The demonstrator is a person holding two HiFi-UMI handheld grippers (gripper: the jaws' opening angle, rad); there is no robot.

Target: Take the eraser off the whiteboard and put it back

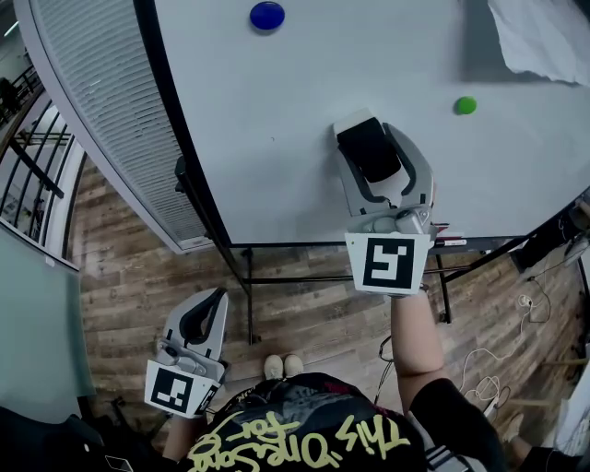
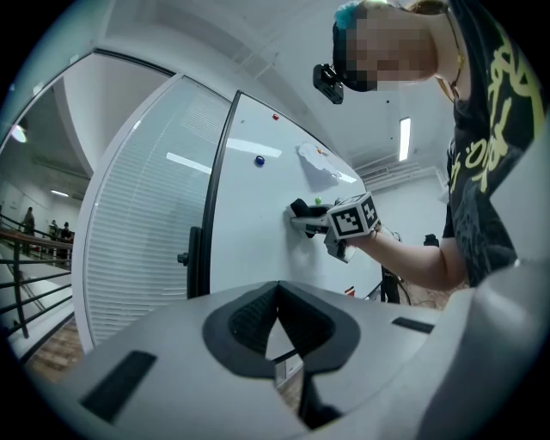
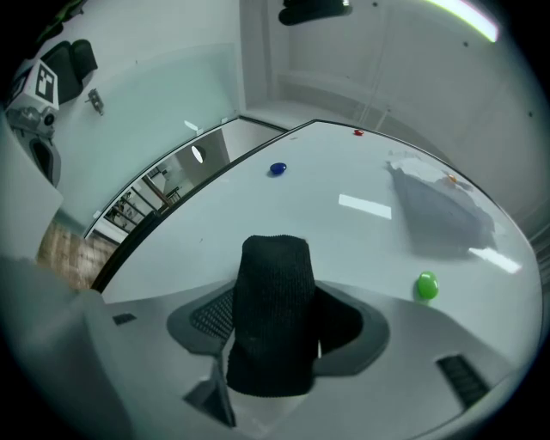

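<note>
While pinched between the jaws of the right gripper (image 1: 371, 136), black felt-faced block eraser with a white casing (image 1: 368, 152) up at the white whiteboard on its black stand (image 1: 277, 111), low on the panel near the bottom edge; touching or just off the surface, cannot tell. Per right gripper view: jaws closed on the eraser's two long sides, knitted black face toward the camera, far end sticking out past the pads. Round green magnet (image 1: 466, 105) to the eraser's right in head view, apart from it; round blue magnet (image 1: 266, 15) further up the board and to the left; small red round magnet (image 3: 358, 132) near the board's far edge; crumpled white paper sheet (image 1: 544, 37) on the board at upper right of head view. Idle left gripper (image 1: 215, 297) down low at the person's left side, well apart from the board, over the wood-plank floor (image 1: 129, 286); jaws pressed together at the tips, nothing between them, same in left gripper view. Grey slatted blind panel (image 1: 101, 120) left of the board. Pale shoes (image 1: 283, 366) near the stand's legs, black shirt with yellow lettering (image 1: 304, 438) at bottom of head view
</note>
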